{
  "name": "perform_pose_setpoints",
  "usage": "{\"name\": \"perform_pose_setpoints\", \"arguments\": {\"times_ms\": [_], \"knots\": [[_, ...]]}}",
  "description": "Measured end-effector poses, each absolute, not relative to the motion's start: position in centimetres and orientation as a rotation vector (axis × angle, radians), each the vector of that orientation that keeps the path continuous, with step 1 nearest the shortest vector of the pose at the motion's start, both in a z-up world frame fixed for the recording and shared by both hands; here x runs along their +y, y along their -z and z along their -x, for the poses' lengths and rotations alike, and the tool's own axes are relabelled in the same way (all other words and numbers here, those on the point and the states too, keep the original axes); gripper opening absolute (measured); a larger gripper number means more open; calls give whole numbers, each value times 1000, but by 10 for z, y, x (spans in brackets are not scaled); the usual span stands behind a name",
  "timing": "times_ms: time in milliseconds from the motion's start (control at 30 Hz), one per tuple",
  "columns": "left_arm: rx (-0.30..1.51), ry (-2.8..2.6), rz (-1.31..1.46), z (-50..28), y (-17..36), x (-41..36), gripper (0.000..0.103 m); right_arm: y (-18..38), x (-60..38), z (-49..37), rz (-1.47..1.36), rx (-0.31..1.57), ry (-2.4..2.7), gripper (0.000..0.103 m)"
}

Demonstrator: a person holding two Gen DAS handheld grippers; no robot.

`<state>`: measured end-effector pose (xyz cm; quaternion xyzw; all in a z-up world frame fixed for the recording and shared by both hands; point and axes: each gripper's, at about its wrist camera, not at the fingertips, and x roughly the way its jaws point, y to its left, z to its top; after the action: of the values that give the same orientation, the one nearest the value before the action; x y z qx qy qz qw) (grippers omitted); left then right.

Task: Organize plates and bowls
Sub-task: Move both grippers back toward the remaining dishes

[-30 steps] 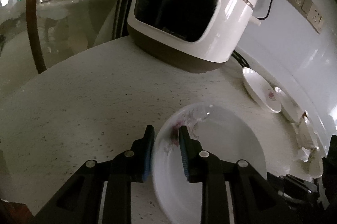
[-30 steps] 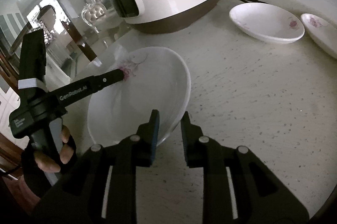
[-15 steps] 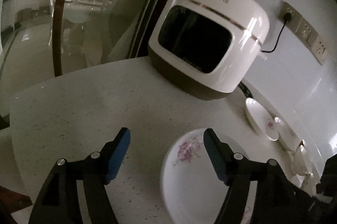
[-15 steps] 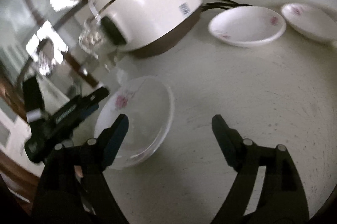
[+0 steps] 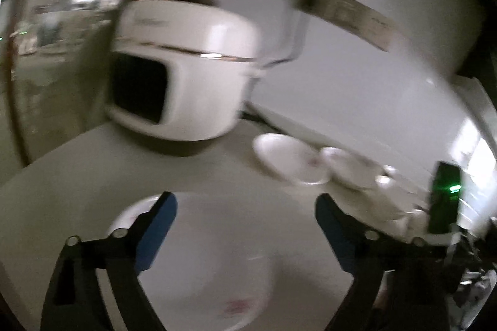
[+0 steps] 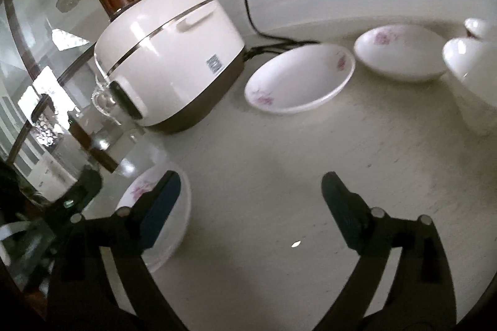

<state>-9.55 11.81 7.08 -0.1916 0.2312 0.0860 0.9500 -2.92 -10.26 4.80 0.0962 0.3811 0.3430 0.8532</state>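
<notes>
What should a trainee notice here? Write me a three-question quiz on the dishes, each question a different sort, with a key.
1. True or false: the flowered plate beside the rice cooker lies upside down.
2. In the right wrist view, the nearest plate, at lower left, rests: A) on the counter; B) on top of the rice cooker; C) inside another plate.
3. What colour is the flower print on the plates?

Key: 1 false, it lies right way up; 2 A; 3 pink.
</notes>
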Motion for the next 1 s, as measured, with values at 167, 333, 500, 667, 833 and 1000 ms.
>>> {"name": "perform_pose_setpoints", "arguments": {"times_ms": [167, 333, 500, 667, 833, 1000], "knots": [[516, -173, 485, 34, -86, 106, 103, -43, -122, 10, -181, 846, -628, 99], [609, -234, 592, -26, -73, 111, 103, -34, -157, -8, -300, 884, -585, 99], [733, -296, 589, -70, -49, 111, 103, -24, -178, -20, -431, 917, -589, 99], [704, -353, 583, -79, -40, 112, 103, -27, -175, -17, -414, 907, -583, 99], [649, -397, 504, -88, -43, 111, 103, -30, -174, -13, -389, 885, -538, 94], [621, -410, 438, -85, -49, 112, 103, -33, -171, -8, -361, 861, -507, 86]]}}
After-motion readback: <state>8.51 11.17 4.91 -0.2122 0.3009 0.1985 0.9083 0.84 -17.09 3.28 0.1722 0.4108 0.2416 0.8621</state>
